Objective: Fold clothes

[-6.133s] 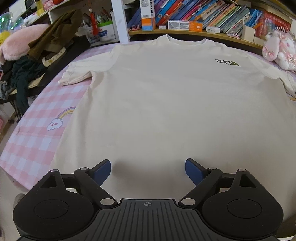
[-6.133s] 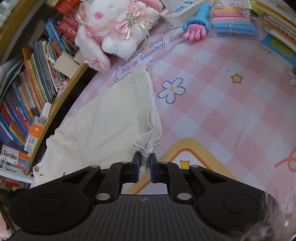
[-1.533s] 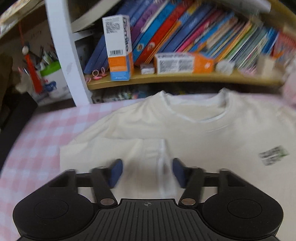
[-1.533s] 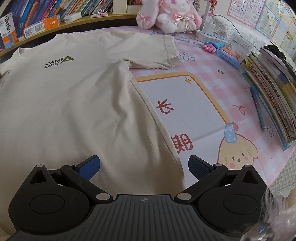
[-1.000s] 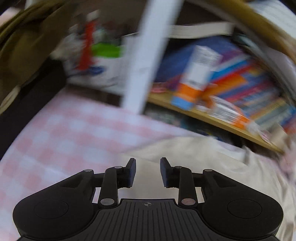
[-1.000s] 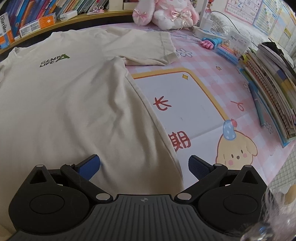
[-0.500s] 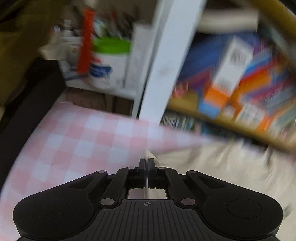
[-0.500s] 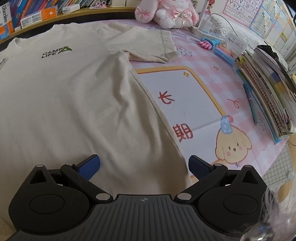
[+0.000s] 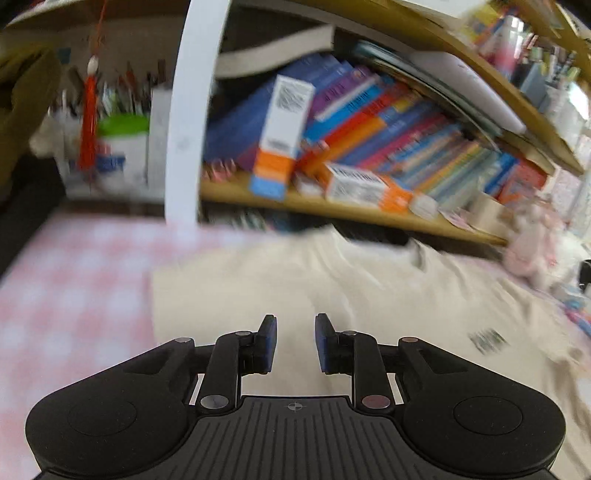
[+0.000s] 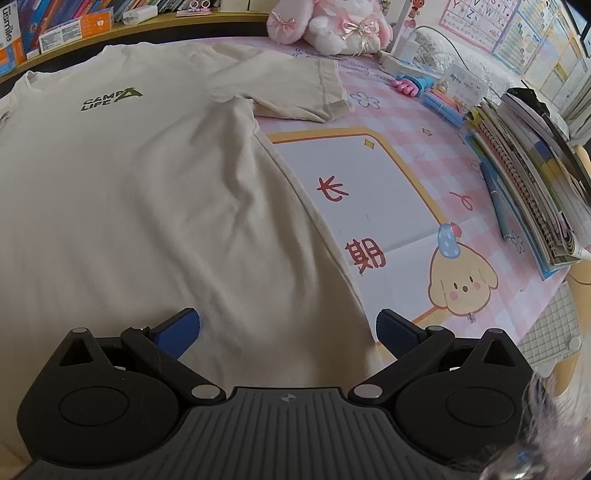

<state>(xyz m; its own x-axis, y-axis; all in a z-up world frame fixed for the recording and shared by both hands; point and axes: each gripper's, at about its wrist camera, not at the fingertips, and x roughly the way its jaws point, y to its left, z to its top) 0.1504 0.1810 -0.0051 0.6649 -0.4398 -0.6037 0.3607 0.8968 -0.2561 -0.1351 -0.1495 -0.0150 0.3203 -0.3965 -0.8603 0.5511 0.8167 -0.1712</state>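
The big cream cotton T-shirt (image 10: 147,206) with a small green "CAMP LIFE" print lies face up, spread flat on the bench (image 10: 406,155), which wears a pink checked cover with cartoon pictures. Its neck is at the far side, by the wooden bookshelf (image 9: 369,210) full of bright books, and its bottom edge is at the near side. The sleeve on the right sticks out flat toward the pink and white plush bunny (image 10: 332,22). In the blurry left view, the shoulder on the left looks like it is already folded in, with a straight edge, but the blur makes it hard to be sure. The left gripper (image 9: 295,343) hangs just above that folded part. Its fingers have just been opening; they stand a little apart with nothing between them. The right gripper (image 10: 288,332) is low over the near right corner of the shirt, fingers wide apart, with the side edge of the shirt lying between them but not pinched. The shirt looks soft, thin and light, so it will droop and wrinkle when lifted, and it will not break. It is probably best to pinch it at an edge, like the bottom hem or the sleeve cuff, where the cloth is thicker. Dragging it could pull the folded part loose.
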